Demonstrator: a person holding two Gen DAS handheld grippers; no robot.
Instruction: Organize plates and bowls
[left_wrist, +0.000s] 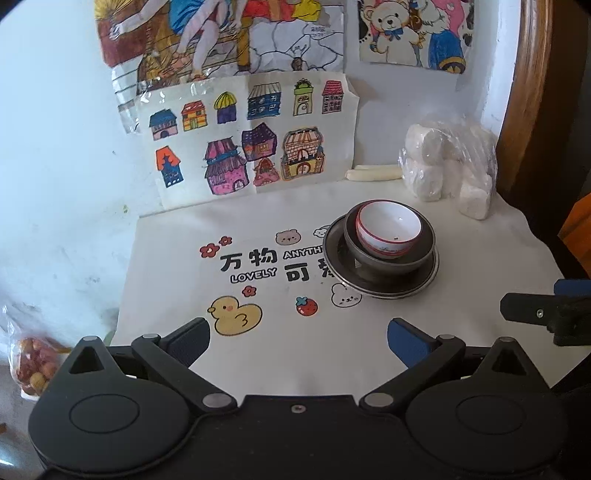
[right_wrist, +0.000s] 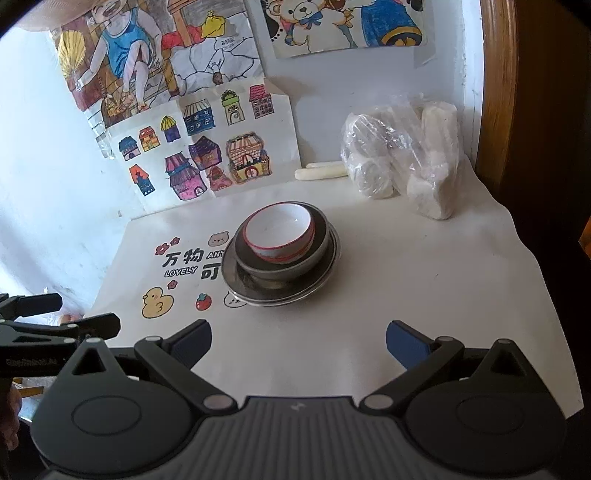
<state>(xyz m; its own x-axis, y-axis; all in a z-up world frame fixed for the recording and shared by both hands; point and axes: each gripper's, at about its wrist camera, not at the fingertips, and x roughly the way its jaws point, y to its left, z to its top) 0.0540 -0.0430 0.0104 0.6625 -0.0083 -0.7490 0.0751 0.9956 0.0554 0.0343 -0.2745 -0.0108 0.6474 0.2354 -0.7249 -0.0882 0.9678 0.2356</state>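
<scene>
A white bowl with a red rim (left_wrist: 388, 230) (right_wrist: 279, 234) sits inside a grey bowl (left_wrist: 391, 258) (right_wrist: 316, 254), which rests on stacked metal plates (left_wrist: 380, 286) (right_wrist: 277, 295) on the white printed cloth (left_wrist: 258, 354) (right_wrist: 424, 280). My left gripper (left_wrist: 298, 343) is open, nothing between its blue pads, well short of the stack and to its left. My right gripper (right_wrist: 298, 343) is also open and holds nothing, near the front edge with the stack ahead. The other gripper shows at the right edge (left_wrist: 546, 314) and left edge (right_wrist: 44, 325).
A plastic bag of white rolls (left_wrist: 450, 162) (right_wrist: 406, 155) and two white sticks (left_wrist: 373, 172) (right_wrist: 319, 170) lie by the back wall, under children's drawings (left_wrist: 243, 136) (right_wrist: 199, 151). A bag of small round snacks (left_wrist: 33, 362) lies off the table's left edge. A wooden frame (right_wrist: 498, 110) stands right.
</scene>
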